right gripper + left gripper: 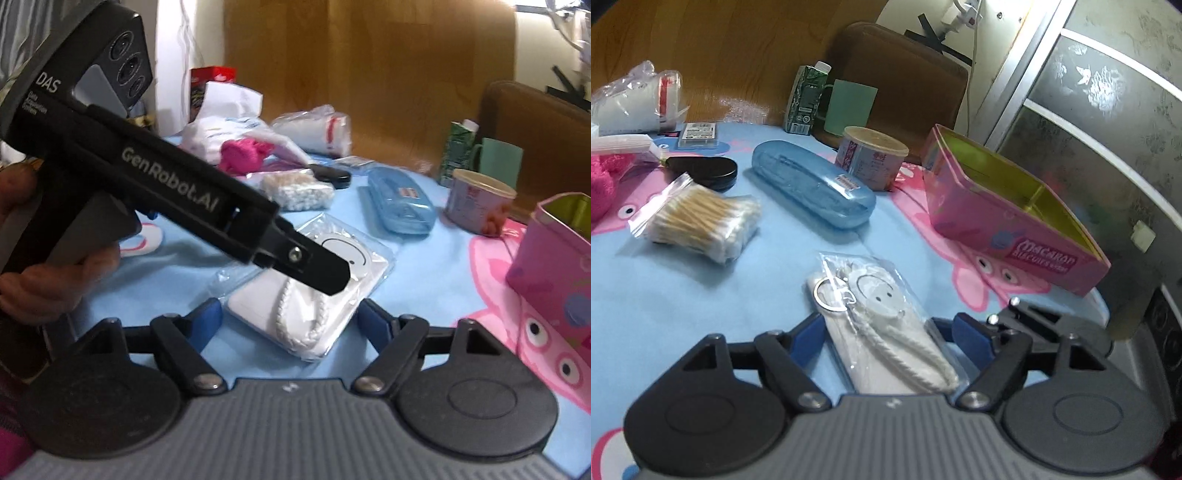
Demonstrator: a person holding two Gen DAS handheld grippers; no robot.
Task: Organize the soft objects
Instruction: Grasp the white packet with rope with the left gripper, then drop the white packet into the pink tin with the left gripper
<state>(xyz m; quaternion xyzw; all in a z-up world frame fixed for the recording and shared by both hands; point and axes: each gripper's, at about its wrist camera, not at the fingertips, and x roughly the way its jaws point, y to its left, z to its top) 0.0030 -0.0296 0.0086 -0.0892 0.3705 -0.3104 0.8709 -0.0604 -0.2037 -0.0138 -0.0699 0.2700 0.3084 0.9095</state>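
Lying flat on the blue cartoon-printed cloth [683, 295], a clear plastic packet [882, 325] holds a white fabric pouch with a simple smiling face drawn inside a thin round line. A twisted white cord runs along the pouch, and a metal key ring [827, 295] sits at its far end. The plastic is wrinkled and shines where the light falls on it.

In the left wrist view, from left to right: a pink fluffy item [605, 181] at the edge, a zip bag of cotton swabs [701, 221], a blue translucent case [812, 184], a round tub [871, 155] with a cream lid, and an open pink biscuit tin [1008, 206] with a golden inside. The packet lies near the tin, to its left, and in front of the blue case.

The left gripper [882, 332] has its blue fingers [809, 332] on either side of the packet's near end. The plastic reaches close to both pads, but it cannot be told whether they press on it.

In the right wrist view, a hand [44, 258] holds the left gripper's black body, whose tip hangs above the smiling face. The right gripper [291, 321] stands apart around the packet's near corner, with visible gaps on both sides, so it is not gripping.
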